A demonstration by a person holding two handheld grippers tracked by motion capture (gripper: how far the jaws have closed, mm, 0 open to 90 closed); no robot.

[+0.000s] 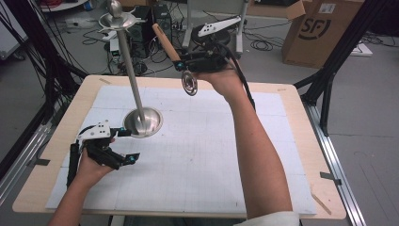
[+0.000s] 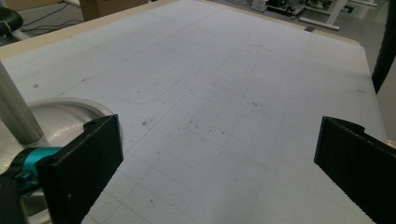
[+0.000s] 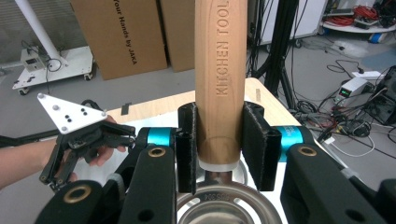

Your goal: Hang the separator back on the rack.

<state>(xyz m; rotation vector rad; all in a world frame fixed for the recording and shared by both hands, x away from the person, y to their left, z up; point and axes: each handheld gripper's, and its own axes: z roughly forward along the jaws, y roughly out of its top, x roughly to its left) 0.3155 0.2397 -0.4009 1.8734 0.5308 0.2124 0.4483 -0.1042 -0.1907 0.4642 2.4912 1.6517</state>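
A wooden bench [image 1: 301,141] wears a white mat with squares [image 1: 197,155], and past it on the grey floor [image 1: 367,108] sit a brown cardboard box [image 1: 320,28], tangled black cables [image 1: 263,44] and a black frame leg [image 1: 329,80]

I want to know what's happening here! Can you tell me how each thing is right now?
Right gripper: shut on the ladle's wooden handle.
Ladle: held in the air, bowl hanging down.
Left gripper: open, holding nothing, beside the stand's base.
Metal stand: upright on the mat, nothing hanging on it.
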